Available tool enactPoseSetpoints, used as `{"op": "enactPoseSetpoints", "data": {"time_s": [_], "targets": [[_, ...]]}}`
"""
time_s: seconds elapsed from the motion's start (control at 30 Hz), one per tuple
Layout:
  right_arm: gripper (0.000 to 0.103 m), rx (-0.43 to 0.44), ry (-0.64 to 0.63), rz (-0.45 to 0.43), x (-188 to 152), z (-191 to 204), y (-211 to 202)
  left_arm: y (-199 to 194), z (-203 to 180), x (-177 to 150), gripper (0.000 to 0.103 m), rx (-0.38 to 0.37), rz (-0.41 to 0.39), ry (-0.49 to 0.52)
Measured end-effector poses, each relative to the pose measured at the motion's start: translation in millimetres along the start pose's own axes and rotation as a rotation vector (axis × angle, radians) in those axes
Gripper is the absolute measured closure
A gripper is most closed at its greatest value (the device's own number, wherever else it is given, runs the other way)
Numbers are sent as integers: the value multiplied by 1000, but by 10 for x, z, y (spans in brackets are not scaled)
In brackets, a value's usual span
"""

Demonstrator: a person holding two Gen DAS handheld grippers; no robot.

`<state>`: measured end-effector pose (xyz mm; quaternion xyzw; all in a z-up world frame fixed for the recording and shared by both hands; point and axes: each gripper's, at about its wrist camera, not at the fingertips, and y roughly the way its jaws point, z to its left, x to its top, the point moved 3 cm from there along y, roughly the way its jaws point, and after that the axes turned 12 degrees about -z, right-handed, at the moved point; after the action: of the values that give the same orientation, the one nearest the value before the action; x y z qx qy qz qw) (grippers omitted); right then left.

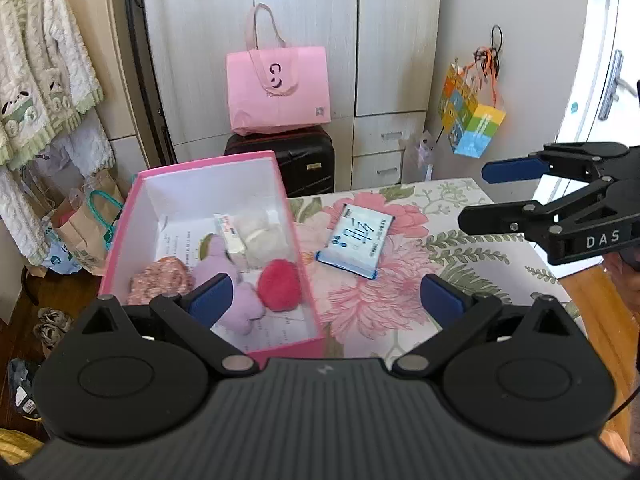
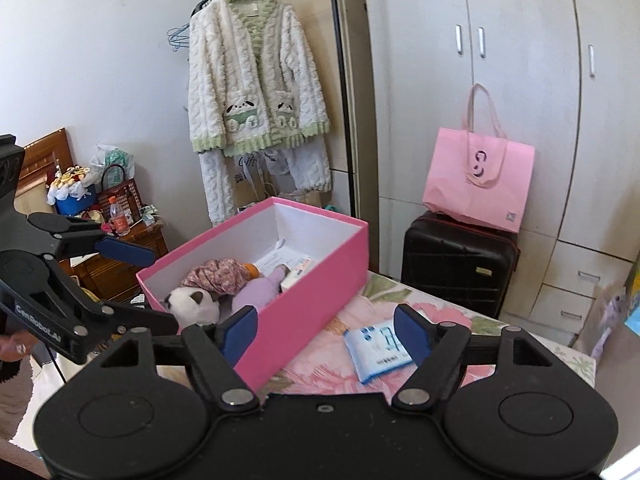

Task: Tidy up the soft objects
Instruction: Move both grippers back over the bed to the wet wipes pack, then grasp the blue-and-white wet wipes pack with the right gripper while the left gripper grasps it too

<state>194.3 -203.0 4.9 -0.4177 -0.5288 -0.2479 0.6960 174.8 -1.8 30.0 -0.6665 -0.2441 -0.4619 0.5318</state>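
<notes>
A pink box (image 1: pixel 120 240) (image 2: pixel 320 280) stands open on the floral table. Inside lie a purple plush (image 1: pixel 224 264) (image 2: pixel 256 292), a red pom-pom (image 1: pixel 279 285), a pink knitted piece (image 1: pixel 158 280) (image 2: pixel 216 276), a white soft item (image 1: pixel 260 232) and a panda plush (image 2: pixel 192 304). A blue-white tissue pack (image 1: pixel 354 240) (image 2: pixel 376 354) lies on the table right of the box. My left gripper (image 1: pixel 324 300) is open and empty above the box's near right corner. My right gripper (image 2: pixel 325 330) is open and empty, over the table between box and pack.
The floral table (image 1: pixel 400 300) ends at the right. Behind it stand a black suitcase (image 1: pixel 296 160) with a pink bag (image 1: pixel 278 88) on top, and wardrobes. A fleecy jacket (image 2: pixel 256 80) hangs at the left. Paper bags (image 1: pixel 80 232) sit on the floor.
</notes>
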Motion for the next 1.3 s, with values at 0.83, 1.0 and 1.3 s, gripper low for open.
{"op": "enactPoseSetpoints", "data": {"time_s": [0.83,1.0,1.3], "targets": [[31,117,158,6,-470,-1296,807,1420,-698,-508,6,66,-108,-172],[38,155,152,61,-602,-1411,1111,1643,-578,-551,10,166,-189,-296],[55,182,176,182,-830,-1668,1727,2022,-469,-655,36,294,-98,-377]]}}
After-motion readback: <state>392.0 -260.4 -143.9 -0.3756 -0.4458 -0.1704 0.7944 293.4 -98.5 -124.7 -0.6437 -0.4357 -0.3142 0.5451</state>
